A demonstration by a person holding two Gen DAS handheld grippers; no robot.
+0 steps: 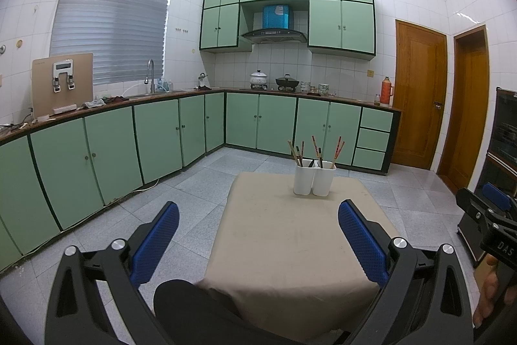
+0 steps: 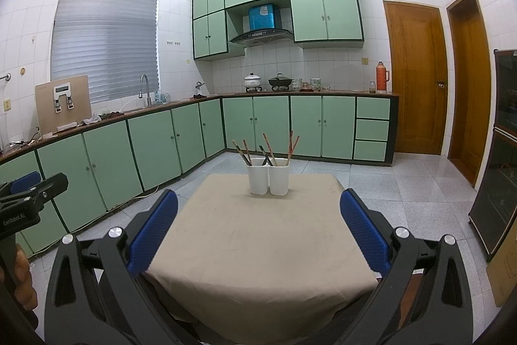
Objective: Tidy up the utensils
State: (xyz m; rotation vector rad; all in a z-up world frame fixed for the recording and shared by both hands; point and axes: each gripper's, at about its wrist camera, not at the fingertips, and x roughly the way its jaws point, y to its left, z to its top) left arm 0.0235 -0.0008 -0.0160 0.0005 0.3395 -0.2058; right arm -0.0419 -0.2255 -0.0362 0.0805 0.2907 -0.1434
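A white two-compartment utensil holder (image 1: 313, 179) (image 2: 269, 176) stands at the far side of a small table covered with a beige cloth (image 1: 290, 248) (image 2: 258, 241). Several chopsticks (image 1: 315, 149) (image 2: 268, 146) stick up out of both compartments, leaning at different angles. My left gripper (image 1: 258, 209) is open, held back over the table's near edge, with nothing between its blue pads. My right gripper (image 2: 258, 199) is also open and empty, well short of the holder. Each gripper shows at the edge of the other's view: the right gripper (image 1: 491, 212), the left gripper (image 2: 29, 193).
Green base cabinets (image 1: 155, 138) run along the left and back walls under a dark counter with a sink tap (image 1: 150, 73), pots (image 1: 286, 82) and a red thermos (image 1: 385, 89). Wooden doors (image 1: 420, 92) stand at right. A dark cabinet (image 2: 497, 183) stands by the right wall. Grey tiled floor surrounds the table.
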